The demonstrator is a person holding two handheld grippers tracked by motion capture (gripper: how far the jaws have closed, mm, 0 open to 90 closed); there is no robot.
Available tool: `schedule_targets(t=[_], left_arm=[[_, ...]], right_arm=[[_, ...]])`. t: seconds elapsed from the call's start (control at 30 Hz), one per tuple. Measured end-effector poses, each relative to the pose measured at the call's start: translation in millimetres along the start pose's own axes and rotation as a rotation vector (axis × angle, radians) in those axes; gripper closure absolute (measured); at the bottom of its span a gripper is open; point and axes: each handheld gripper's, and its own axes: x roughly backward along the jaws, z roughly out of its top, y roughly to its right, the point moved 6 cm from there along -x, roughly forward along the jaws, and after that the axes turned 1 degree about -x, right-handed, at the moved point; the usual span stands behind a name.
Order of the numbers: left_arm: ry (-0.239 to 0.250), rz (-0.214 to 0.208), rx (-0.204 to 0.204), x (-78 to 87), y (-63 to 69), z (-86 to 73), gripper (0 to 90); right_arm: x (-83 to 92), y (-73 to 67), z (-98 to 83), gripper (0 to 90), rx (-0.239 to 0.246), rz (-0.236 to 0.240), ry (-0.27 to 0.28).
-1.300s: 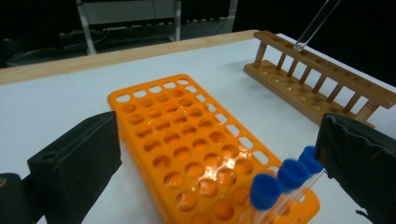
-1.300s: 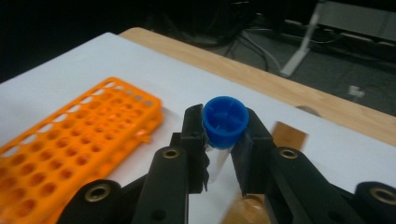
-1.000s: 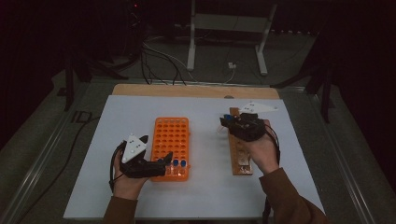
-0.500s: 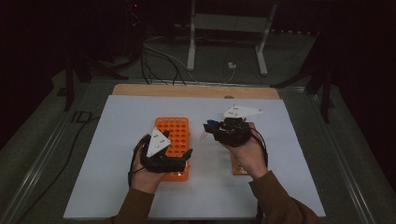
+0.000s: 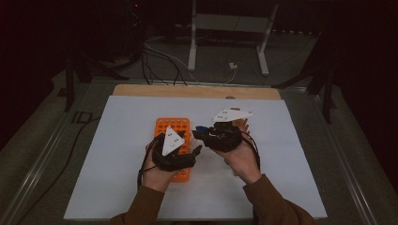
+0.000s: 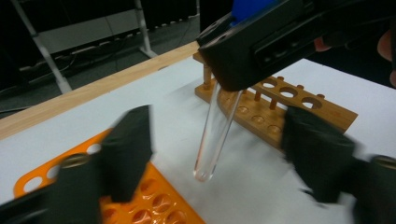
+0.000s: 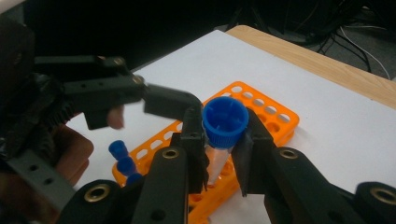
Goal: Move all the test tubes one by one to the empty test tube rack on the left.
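My right gripper [image 7: 222, 127] is shut on a clear tube [image 6: 217, 130] just under its blue cap [image 7: 225, 121], and holds it tilted in the air above the white sheet, between the two racks. My left gripper [image 6: 219, 140] has a jaw on each side of the tube's lower half. Its jaws have just been closing, and a gap shows on both sides, so the pads do not touch the glass. In the high view the left gripper [image 5: 196, 151] is over the orange rack [image 5: 172, 127], tip to tip with the right gripper [image 5: 199, 133].
Several blue-capped tubes [image 7: 122, 156] stand at one end of the orange rack [image 7: 264, 114]. A wooden tube rack [image 6: 299, 100] lies on the white sheet [image 5: 117, 140] beyond the tube. A bare wooden strip [image 5: 187, 91] edges the table's far side, with a white stand [image 5: 192, 47] and cables behind.
The right gripper carried the tube left, away from the wooden rack. The left gripper moved right along the orange rack to meet it, and its jaws narrowed around the tube.
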Motion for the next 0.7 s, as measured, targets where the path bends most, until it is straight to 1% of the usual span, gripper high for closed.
schedule_targets(t=[0.03,0.1,0.23,0.33,0.47,0.7], left_arm=[[0.000,-0.001,-0.005,-0.3,0.1,0.1,40.4],[0.001,-0.002,-0.002,-0.8,-0.1,0.1,48.1],[0.016,-0.012,0.009,-1.1,-0.1,1.0,58.5],[0.024,-0.013,0.014,-0.8,-0.9,1.6,63.9],[0.029,-0.018,0.009,-0.1,-2.0,1.7,70.6],[0.021,-0.023,-0.034,-1.9,1.5,1.0,75.5]], right_arm=[[-0.4,-0.7,0.2,76.4,0.000,0.001,-0.001],[-1.2,-1.6,0.3,76.4,-0.002,0.007,-0.003],[-2.0,-3.8,0.1,76.4,-0.003,0.018,-0.002],[-2.6,-4.6,0.4,76.4,-0.006,0.023,0.001],[-2.6,-5.3,0.5,76.5,-0.004,0.029,0.001],[-2.6,-3.5,-0.2,76.3,-0.011,0.032,-0.002]])
